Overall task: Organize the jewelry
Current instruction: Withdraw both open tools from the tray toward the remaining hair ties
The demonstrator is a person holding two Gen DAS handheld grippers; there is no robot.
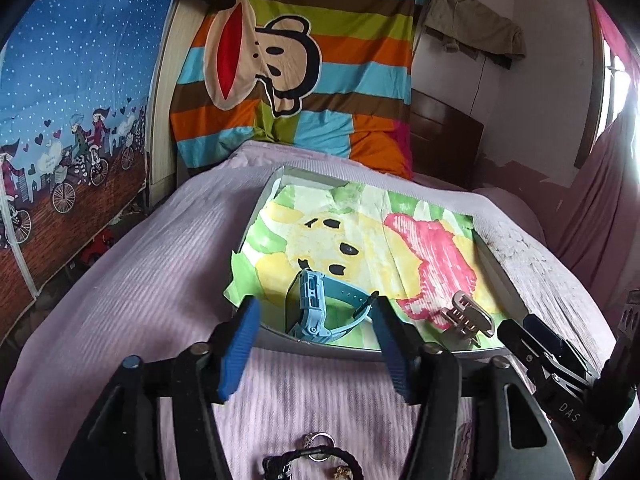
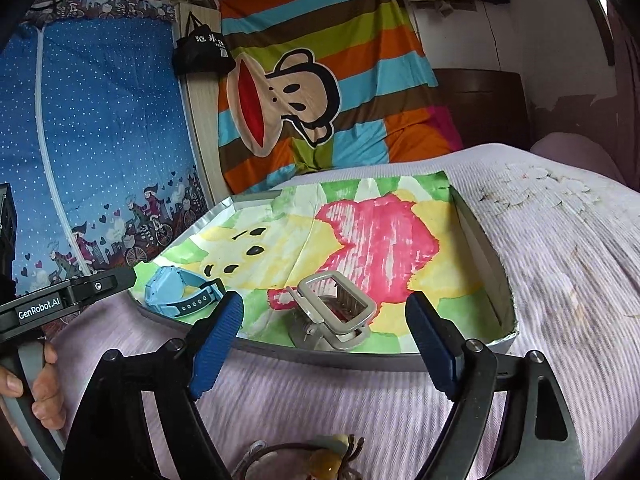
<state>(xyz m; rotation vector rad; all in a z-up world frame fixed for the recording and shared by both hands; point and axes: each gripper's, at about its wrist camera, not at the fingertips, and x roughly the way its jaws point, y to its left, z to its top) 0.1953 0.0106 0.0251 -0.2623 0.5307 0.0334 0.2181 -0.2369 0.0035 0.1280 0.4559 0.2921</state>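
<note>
Right wrist view: left gripper (image 2: pixel 132 276) body reads "GenRobot.AI"; right gripper (image 2: pixel 326 340) reads "DAS" (both spread apart, empty).

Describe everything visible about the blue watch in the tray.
The blue watch is light blue, plastic-looking, with a chunky squarish case and a strap with a row of holes and a dark buckle. It stands on its edge, strap looped, in the near left corner of the tray, on the painted paper lining. Neither gripper touches it.
</note>
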